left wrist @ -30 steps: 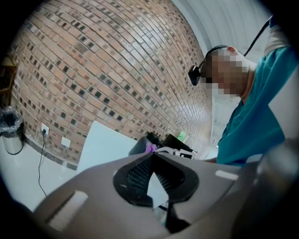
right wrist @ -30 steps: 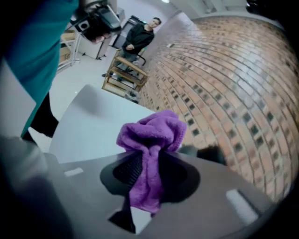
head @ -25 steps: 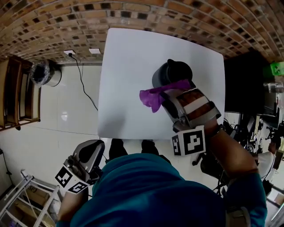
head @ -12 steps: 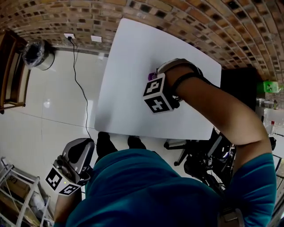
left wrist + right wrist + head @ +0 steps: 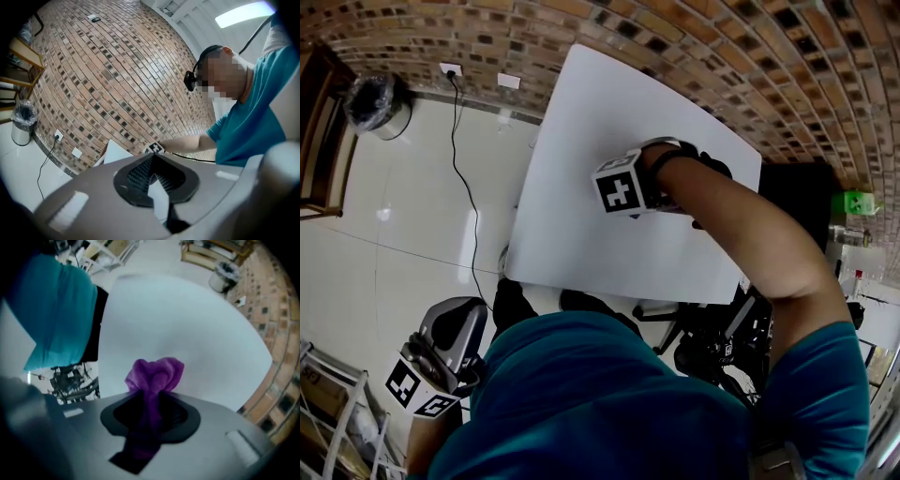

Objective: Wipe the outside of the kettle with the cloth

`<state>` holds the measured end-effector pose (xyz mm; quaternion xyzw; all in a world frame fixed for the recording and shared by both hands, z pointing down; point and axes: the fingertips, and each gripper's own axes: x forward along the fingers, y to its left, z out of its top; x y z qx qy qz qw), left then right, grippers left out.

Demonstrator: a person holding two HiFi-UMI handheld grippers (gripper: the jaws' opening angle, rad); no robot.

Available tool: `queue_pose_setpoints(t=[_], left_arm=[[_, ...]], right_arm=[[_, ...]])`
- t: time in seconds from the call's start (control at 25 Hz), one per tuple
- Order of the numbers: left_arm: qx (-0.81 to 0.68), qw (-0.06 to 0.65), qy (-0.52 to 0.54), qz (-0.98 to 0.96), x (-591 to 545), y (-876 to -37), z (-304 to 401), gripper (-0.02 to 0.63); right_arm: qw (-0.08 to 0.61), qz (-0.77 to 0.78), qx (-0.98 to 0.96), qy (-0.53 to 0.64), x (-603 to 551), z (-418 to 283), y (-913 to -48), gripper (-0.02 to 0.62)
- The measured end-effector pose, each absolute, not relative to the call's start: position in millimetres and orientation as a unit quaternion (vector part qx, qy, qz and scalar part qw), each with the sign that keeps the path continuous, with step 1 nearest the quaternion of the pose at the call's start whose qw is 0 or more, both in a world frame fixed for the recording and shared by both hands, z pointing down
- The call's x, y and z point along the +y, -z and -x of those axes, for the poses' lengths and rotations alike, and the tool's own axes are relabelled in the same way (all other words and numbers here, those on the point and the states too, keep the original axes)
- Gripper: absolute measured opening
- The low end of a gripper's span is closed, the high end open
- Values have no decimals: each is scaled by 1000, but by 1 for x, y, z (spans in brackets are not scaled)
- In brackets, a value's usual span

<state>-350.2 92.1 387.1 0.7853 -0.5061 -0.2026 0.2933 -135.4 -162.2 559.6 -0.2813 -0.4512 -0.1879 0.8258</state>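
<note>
In the head view my right gripper (image 5: 654, 167) reaches over the far right part of the white table (image 5: 581, 141), marker cube (image 5: 619, 185) turned upward. The hand and forearm cover the kettle, so I cannot see it. In the right gripper view the gripper (image 5: 152, 397) is shut on a purple cloth (image 5: 155, 373), which bunches out past the jaws above bare tabletop (image 5: 187, 324). My left gripper (image 5: 461, 314) hangs low at the person's left side, off the table. In its own view the left gripper (image 5: 152, 159) has its ribbed pads together with nothing between them.
A brick wall (image 5: 750, 56) runs behind the table. A black bin (image 5: 370, 98) and a wall socket with a cable (image 5: 450, 70) are at the left on the tiled floor. A dark chair base (image 5: 712, 347) stands by the table's near right edge.
My right gripper has swung over the kettle and turned, so its marker cube faces up and the cloth and kettle have gone out of sight. The left gripper stays low.
</note>
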Motion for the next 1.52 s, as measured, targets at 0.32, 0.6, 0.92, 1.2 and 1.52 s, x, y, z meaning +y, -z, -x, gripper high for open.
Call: queue_pose_setpoints(t=[0.32, 0.6, 0.92, 1.2, 1.52], left_arm=[[-524, 284, 191, -780, 77, -382, 320, 5], [-548, 314, 175, -755, 74, -394, 291, 5], [-550, 325, 158, -753, 49, -395, 286, 5], [-531, 316, 137, -775, 25, -382, 273, 5], [-500, 325, 111, -795, -7, -375, 245, 5]], right_arm=[[835, 279, -474, 9, -242, 129, -467, 109], [784, 332, -497, -166, -241, 122, -507, 109], [719, 333, -566, -227, -233, 132, -568, 109], [594, 273, -709, -266, -289, 132, -518, 109], [432, 277, -763, -393, -296, 87, -467, 110]])
